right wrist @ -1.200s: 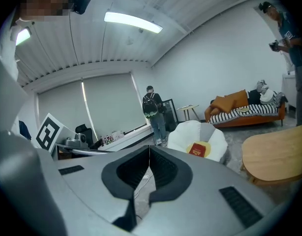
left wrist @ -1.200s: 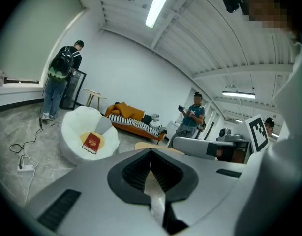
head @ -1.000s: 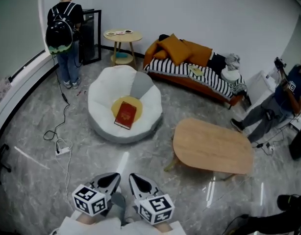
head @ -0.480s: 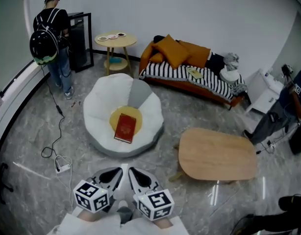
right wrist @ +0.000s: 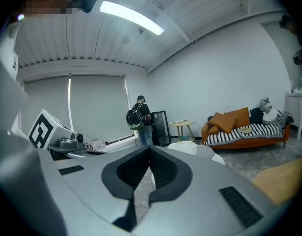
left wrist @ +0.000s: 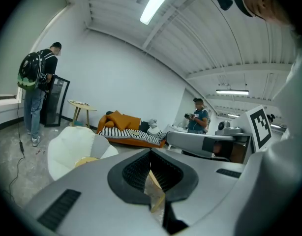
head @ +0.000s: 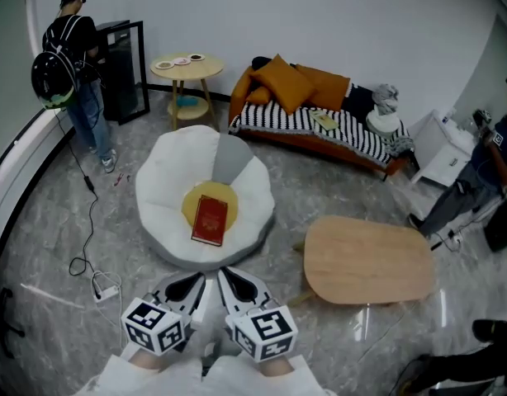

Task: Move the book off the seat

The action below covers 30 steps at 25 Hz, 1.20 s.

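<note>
A red book lies flat on a yellow cushion in the hollow of the white bean-bag seat. Both grippers are low in the head view, just short of the seat's near edge. My left gripper and right gripper are side by side, both shut and empty. In the left gripper view the gripper points past the white seat. In the right gripper view the gripper has the seat just beyond its tips. Neither gripper view shows the book.
A low wooden table stands right of the seat. Behind are a striped sofa with orange cushions and a round side table. A person with a backpack stands far left. A cable and power strip lie on the floor at left.
Both grippers have moved forward together toward the seat, which now lies closer below them. The book has not moved. The person with the backpack has drifted toward the view's left.
</note>
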Available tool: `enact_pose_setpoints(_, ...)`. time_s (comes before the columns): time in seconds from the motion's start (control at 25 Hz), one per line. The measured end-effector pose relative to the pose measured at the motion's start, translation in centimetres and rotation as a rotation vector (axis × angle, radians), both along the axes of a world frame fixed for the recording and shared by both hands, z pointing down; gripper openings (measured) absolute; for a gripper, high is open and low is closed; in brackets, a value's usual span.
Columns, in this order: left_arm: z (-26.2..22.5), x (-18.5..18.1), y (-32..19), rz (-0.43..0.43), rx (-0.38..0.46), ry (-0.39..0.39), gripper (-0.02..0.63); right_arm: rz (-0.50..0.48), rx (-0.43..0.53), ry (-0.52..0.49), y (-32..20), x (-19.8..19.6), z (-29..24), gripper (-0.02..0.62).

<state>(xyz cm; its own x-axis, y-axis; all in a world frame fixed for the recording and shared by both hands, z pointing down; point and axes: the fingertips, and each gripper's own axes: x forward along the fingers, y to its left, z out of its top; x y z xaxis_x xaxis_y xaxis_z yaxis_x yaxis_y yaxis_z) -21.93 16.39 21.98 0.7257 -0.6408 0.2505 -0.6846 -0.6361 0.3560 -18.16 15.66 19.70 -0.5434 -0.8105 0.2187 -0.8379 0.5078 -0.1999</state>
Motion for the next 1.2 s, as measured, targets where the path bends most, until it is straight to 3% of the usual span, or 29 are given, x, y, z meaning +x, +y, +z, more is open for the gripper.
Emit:
enact_pose_setpoints(0.4, 1.9, 0.5, -4.6, -0.018, -0.016, -0.006, 0.006, -0.002, -0.054, -0.029, -4.2, 1.1, 3.2, 0.012)
enact_pose_setpoints(0.76, 2.7, 2.8, -15.2, -0.056, -0.044, -0.001, 0.006, -0.059, -0.052, -0.042, -14.4, 2.7, 3.3, 0.012)
enact_pose_setpoints(1.2, 1.8, 4.8, -27.6, -0.163, -0.06, -0.019, 0.006, -0.12, -0.105, -0.075, -26.5, 5.8, 3.0, 0.012)
